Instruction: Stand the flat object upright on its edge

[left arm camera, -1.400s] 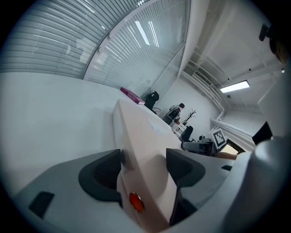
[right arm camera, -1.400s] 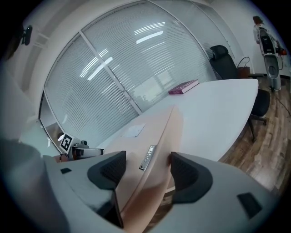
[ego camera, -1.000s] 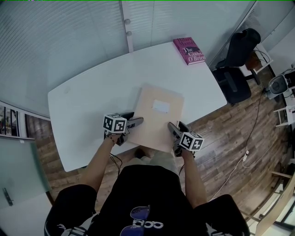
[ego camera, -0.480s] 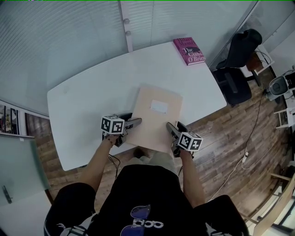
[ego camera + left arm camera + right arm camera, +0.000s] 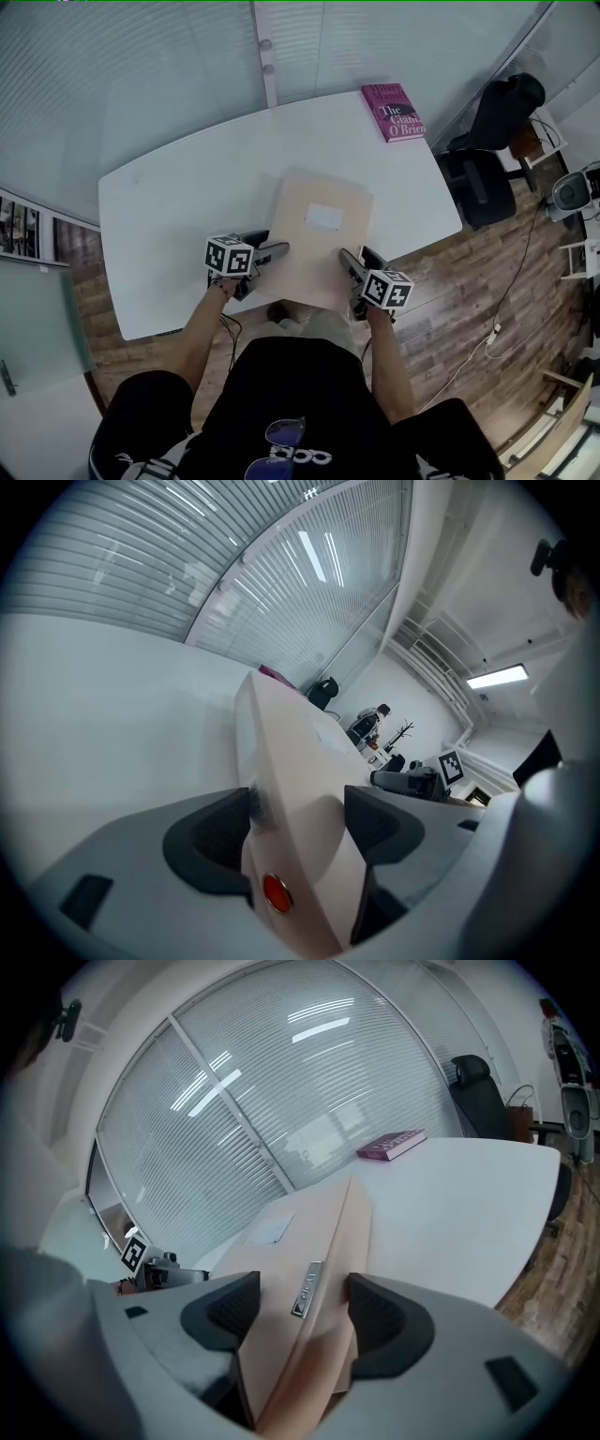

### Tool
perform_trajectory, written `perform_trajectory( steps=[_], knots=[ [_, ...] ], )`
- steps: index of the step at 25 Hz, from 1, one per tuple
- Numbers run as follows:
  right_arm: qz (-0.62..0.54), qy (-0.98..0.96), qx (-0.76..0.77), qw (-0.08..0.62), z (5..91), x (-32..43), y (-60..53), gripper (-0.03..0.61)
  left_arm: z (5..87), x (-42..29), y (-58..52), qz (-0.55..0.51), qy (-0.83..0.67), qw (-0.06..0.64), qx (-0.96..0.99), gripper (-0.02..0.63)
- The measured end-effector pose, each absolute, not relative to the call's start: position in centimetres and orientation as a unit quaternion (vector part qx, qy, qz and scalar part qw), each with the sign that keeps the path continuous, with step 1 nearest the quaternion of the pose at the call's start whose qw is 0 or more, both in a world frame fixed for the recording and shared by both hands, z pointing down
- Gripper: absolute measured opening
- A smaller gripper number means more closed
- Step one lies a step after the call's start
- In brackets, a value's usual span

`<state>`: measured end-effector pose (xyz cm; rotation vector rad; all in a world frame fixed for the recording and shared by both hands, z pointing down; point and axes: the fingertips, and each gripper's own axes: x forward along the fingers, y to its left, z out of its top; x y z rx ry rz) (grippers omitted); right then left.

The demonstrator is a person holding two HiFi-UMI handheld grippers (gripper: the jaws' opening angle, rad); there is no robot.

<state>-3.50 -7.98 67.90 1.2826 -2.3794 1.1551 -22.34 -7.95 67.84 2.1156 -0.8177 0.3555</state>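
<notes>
Hardly anything had moved since a second earlier: both grippers stayed at the tan folder's (image 5: 319, 239) near corners, and only the head camera drifted.

Head view: the folder lay on the white table (image 5: 178, 206), its near edge hanging over the table's front. The left gripper (image 5: 272, 253) was at the near-left corner and the right gripper (image 5: 349, 265) at the near-right. A pink book (image 5: 394, 111) sat well apart at the far corner.

Left gripper view: the jaws were closed on the folder's edge, with a red dot (image 5: 275, 892) showing on it. The sheet ran away at a slant.

Right gripper view: the jaws were also clamped on the folder, with a small metal tag (image 5: 306, 1290) between them.

Progress, as I judged it: the grip was done on both sides, but the folder looked barely raised — nowhere near upright. Tipping it onto its far edge and steadying it was still left.
</notes>
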Motion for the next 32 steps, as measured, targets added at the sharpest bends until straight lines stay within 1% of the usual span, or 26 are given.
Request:
perform_trajectory(
  steps=[6, 32],
  knots=[
    [0.373, -0.819, 0.423, 0.109, 66.5, -3.0, -11.1, 0.305, 66.2, -21.6, -10.2, 0.136, -0.339, 0.392, 0.844, 0.311],
    [0.320, -0.862, 0.381, 0.093, 60.6, -2.5, -23.2, 0.305, 60.0, -20.9, -20.2, 0.103, -0.400, 0.337, 0.846, 0.311]
  ],
)
